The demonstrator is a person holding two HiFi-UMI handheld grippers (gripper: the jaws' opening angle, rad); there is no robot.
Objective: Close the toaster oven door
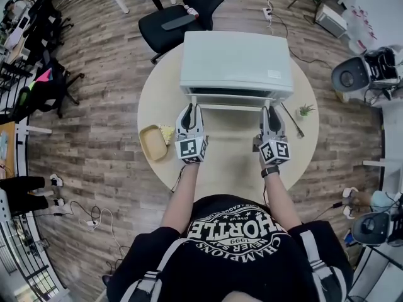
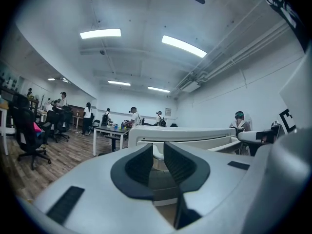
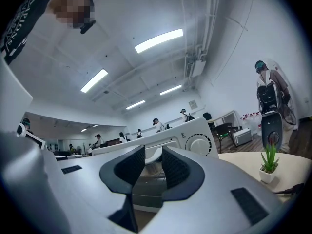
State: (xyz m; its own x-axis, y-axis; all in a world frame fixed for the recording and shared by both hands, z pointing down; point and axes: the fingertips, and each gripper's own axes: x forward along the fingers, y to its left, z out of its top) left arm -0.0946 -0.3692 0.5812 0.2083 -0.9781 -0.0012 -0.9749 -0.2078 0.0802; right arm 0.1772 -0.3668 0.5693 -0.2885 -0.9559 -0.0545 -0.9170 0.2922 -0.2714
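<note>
Left gripper [image 1: 190, 112] fingers narrowly apart, gripping nothing; right gripper [image 1: 271, 113] same. Toaster oven [image 1: 236, 61] straight ahead of both. Its door [image 1: 230, 102] ajar, white top edge just beyond fingertips, showing through each gap.

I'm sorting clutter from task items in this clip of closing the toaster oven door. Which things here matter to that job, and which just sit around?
Part of the job:
- toaster oven
- its door
- left gripper and right gripper, both at the door's front edge

Just lying about:
- tan dish on the table
- small potted plant
- black office chair behind the table
</note>
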